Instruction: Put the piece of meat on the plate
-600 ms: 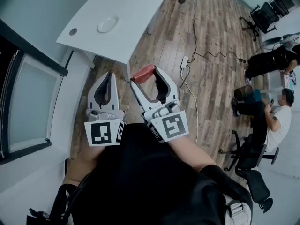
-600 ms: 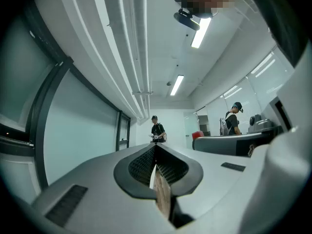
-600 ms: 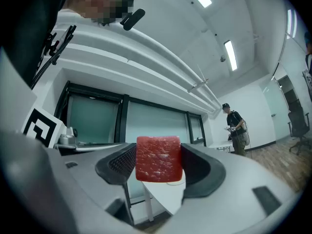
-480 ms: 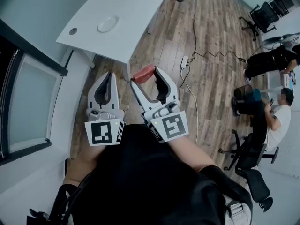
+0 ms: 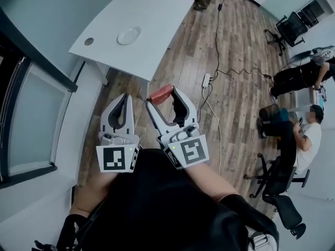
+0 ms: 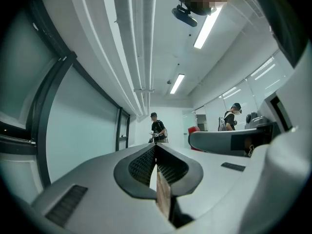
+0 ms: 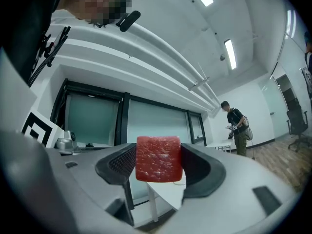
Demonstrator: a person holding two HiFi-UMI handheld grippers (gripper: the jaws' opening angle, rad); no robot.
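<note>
Red piece of meat (image 5: 160,93): clamped in right gripper (image 5: 162,94), held level, short of the table (image 5: 157,14).
Left gripper (image 5: 124,95): level beside it — jaws together, empty.
Change: grip unchanged; plate (image 5: 129,35) sat lower in head view.

The plate (image 5: 129,35) lies on the table (image 5: 157,20), far and to the left. Nearer, the left gripper (image 5: 124,96) is just left of the right gripper (image 5: 163,96), with the piece of meat (image 5: 160,93) between the right one's jaws. A person (image 5: 308,138) sits well right.
</note>
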